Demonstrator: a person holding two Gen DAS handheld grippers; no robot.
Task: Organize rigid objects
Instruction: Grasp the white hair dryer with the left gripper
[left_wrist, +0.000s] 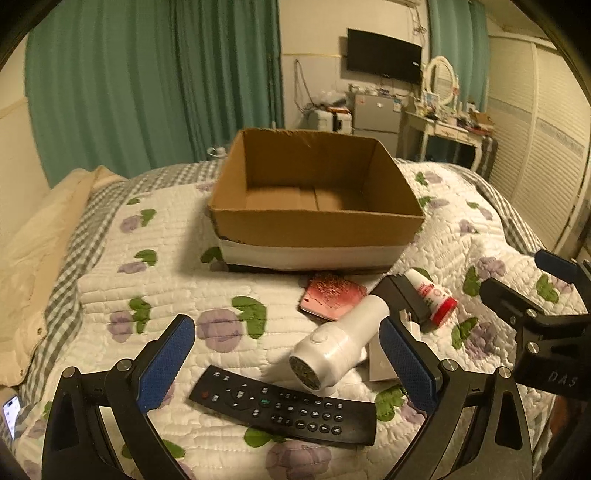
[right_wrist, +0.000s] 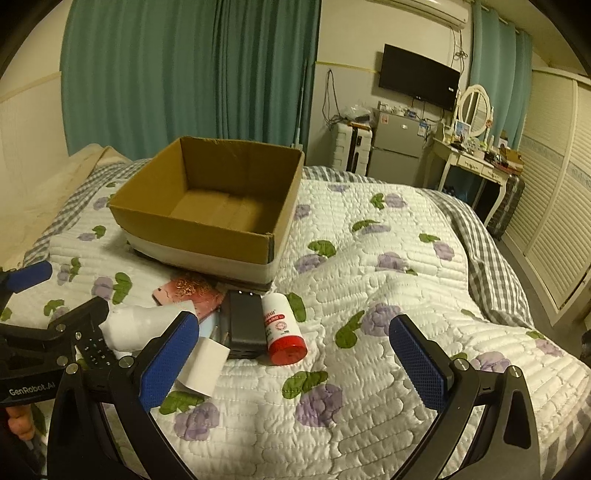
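While nothing lies inside it, the open brown cardboard box (left_wrist: 314, 192) sits mid-bed on the white floral quilt (left_wrist: 155, 280), ready to receive. Before it, left to right: long black remote control (left_wrist: 282, 406), white cylindrical handheld device (left_wrist: 338, 347), black rectangular block (right_wrist: 245, 325), red-capped white tube (right_wrist: 282, 328). Left tongs (left_wrist: 288, 360) gape wide over the remote; right tongs (right_wrist: 295, 358), equally wide, hold nothing.

Left tool (left_wrist: 288, 354) spread wide; right tool (right_wrist: 293, 354) spread wide, side by side.
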